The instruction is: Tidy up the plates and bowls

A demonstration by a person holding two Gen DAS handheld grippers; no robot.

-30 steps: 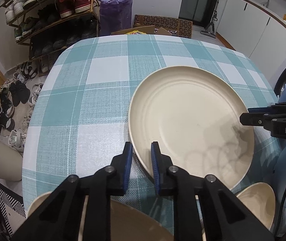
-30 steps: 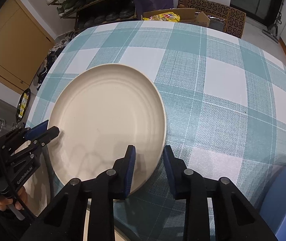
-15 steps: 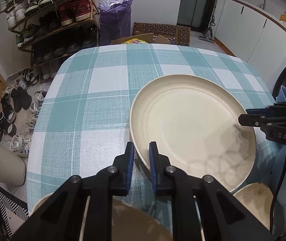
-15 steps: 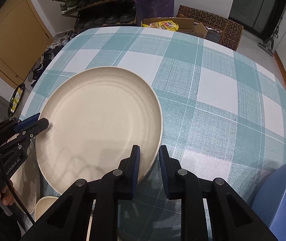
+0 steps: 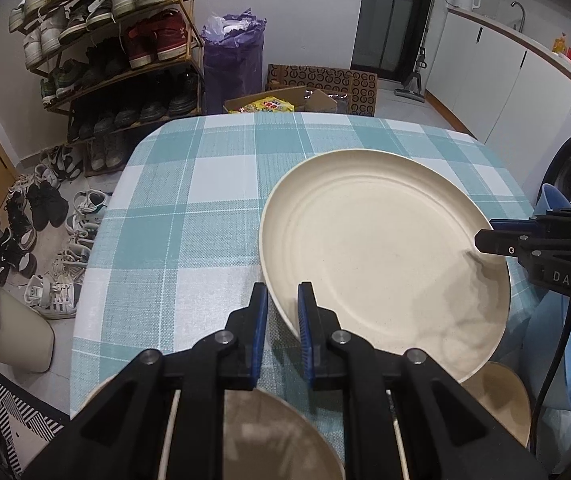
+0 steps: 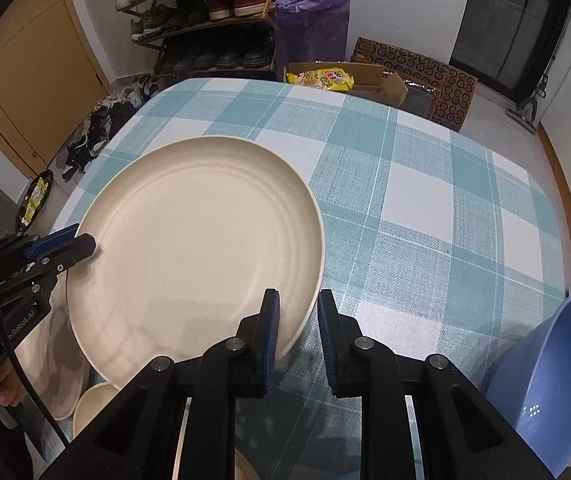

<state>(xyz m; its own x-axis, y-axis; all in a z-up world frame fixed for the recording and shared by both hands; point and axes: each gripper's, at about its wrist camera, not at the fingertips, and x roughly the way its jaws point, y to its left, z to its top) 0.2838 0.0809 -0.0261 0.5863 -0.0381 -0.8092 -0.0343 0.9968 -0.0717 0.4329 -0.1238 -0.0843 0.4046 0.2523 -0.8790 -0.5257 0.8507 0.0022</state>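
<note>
A large cream plate (image 5: pixel 385 264) (image 6: pixel 197 248) hangs tilted just above the teal checked tablecloth (image 5: pixel 189 216) (image 6: pixel 425 208), held at two opposite sides. My left gripper (image 5: pixel 281 300) is shut on its near-left rim. In the left wrist view my right gripper (image 5: pixel 485 236) bites the plate's far-right edge. My right gripper (image 6: pixel 297 304) is shut on the plate's near-right rim, and my left gripper (image 6: pixel 81 244) shows there clamped on the opposite edge.
A second cream plate (image 5: pixel 269 432) (image 6: pixel 49 360) and a small cream bowl (image 5: pixel 497 396) (image 6: pixel 93 404) sit under the lifted plate at the table's near edge. A blue bowl (image 6: pixel 557 376) stands at the right. Shoe rack (image 5: pixel 117 52), purple bag (image 5: pixel 233 56) and bin (image 5: pixel 13 324) are beyond the table.
The right jaws closed onto the plate's rim. Both grippers then rose with the plate, so its edge has left the cloth and more of the room shows.
</note>
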